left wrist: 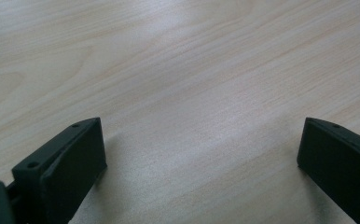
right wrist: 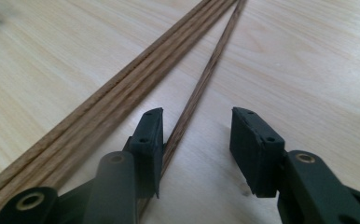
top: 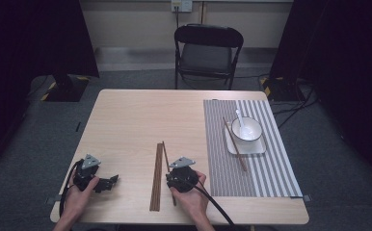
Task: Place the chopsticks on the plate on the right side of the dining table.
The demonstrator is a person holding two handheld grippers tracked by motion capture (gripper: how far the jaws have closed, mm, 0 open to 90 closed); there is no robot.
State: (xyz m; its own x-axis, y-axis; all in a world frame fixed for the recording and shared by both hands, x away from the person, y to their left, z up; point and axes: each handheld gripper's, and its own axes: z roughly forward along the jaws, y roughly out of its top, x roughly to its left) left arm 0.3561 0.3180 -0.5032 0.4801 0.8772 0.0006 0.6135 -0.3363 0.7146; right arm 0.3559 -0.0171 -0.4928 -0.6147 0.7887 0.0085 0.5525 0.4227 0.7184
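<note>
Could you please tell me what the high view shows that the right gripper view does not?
High view alone: the striped placemat, with a white bowl holding a spoon on a plate, a chopstick beside it, a chair, and the left gripper. Right gripper view alone: the single chopstick lies between the right gripper jaws, unpressed. Both: the chopstick bundle on the table.

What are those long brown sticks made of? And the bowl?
The sticks look like wood: brown, with dark grain streaks running along them and a dull, unshiny finish. The bowl looks like glazed ceramic, white and smooth with a dark rim, though from this far it might be enamel or plastic.
</note>
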